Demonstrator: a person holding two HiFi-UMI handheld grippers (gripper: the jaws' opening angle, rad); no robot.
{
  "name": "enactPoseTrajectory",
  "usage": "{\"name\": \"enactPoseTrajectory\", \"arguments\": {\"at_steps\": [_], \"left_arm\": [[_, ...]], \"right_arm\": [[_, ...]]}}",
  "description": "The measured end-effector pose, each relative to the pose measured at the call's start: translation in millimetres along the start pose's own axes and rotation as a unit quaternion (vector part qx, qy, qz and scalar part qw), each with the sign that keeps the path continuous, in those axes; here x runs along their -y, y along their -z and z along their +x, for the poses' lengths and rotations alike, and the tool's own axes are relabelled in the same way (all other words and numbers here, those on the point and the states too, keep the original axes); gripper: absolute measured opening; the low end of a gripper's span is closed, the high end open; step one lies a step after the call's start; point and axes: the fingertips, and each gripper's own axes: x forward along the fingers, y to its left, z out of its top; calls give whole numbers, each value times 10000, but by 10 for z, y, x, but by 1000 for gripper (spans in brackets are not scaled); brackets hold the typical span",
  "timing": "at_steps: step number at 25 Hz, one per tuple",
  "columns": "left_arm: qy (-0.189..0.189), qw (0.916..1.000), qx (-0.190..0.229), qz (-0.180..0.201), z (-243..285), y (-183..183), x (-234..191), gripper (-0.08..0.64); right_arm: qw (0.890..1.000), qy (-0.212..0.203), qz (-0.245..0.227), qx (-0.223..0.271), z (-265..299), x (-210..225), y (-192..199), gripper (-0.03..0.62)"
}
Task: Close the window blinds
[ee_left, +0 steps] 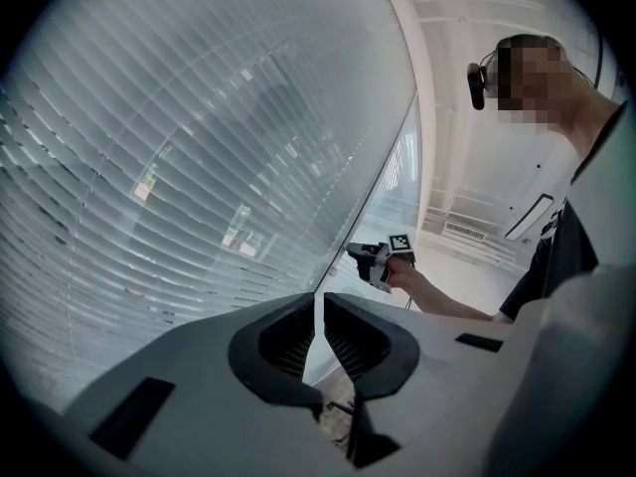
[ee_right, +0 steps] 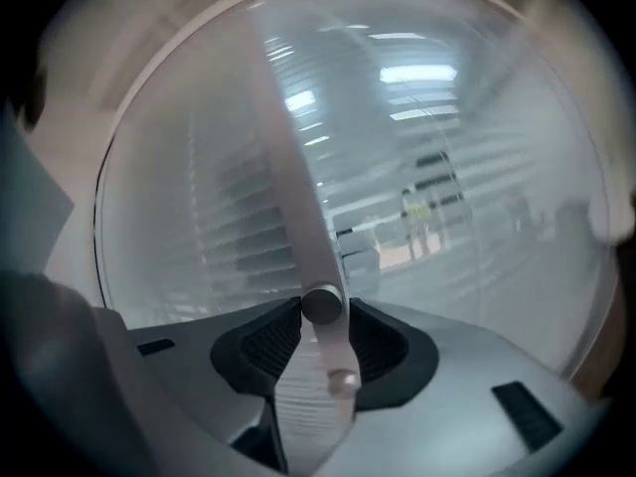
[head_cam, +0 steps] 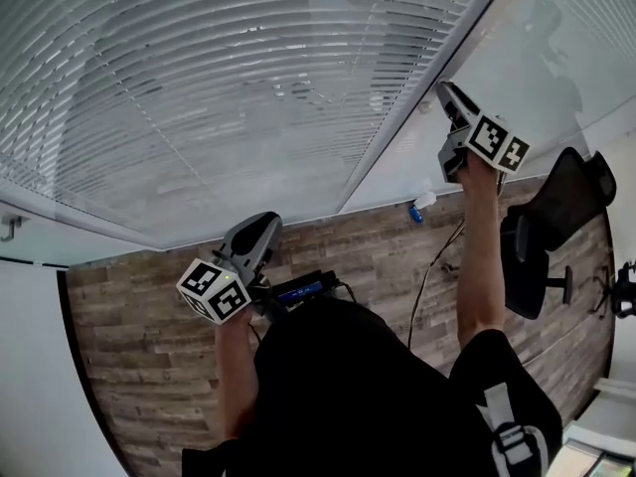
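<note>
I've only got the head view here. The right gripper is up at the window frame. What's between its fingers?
Observer: Its own view shows a round knob on a pale frame strip. The knob sits between the fingers of the right gripper, which appear to press on it.
Operator: Anything else on that strip?
Observer: Yes, a smaller stud lower on the same strip, nearer the camera.
Operator: And the other gripper?
Observer: Its own view shows the left gripper with its fingers nearly together and nothing between them.
</note>
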Motion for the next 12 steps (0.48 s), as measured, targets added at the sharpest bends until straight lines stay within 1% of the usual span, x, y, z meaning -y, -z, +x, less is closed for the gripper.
{"name": "enactPoseTrajectory", "arguments": {"at_steps": [1, 2, 3, 4, 5, 6, 7, 8, 9, 10, 11, 12], "left_arm": [[-46, 10000, -35, -9, -13, 4, 5, 38], [-78, 10000, -53, -10, -23, 7, 8, 37], [-91, 9999, -53, -2, -27, 7, 12, 37], [-86, 10000, -42, 15, -22, 4, 19, 37], [-62, 10000, -25, 39, -7, -3, 29, 37], [-26, 10000, -6, 65, 15, -15, 41, 37], [8, 10000, 9, 85, 37, -31, 55, 37], [34, 9999, 22, 94, 52, -46, 67, 38], [47, 9999, 31, 97, 55, -56, 72, 37], [45, 9999, 36, 94, 49, -61, 69, 37], [27, 10000, 34, 87, 37, -60, 61, 37], [0, 10000, 29, 75, 23, -55, 50, 37]], "right_arm": [[9944, 340, -998, -90, -14, -8, 30, 137], [9779, 677, -1968, -182, -25, -26, 47, 139], [9543, 965, -2816, -261, -31, -56, 48, 141], [9296, 1180, -3477, -326, -30, -91, 39, 143], [9086, 1327, -3942, -382, -23, -121, 28, 143], [8930, 1429, -4246, -430, -10, -137, 17, 143], [8827, 1505, -4428, -470, 4, -142, 4, 141], [8777, 1562, -4504, -493, 14, -142, -12, 140], [8787, 1593, -4472, -501, 18, -141, -29, 132], [8859, 1591, -4328, -498, 20, -138, -42, 130], [8981, 1555, -4084, -488, 23, -133, -48, 130], [9134, 1490, -3758, -469, 30, -122, -49, 129]]}}
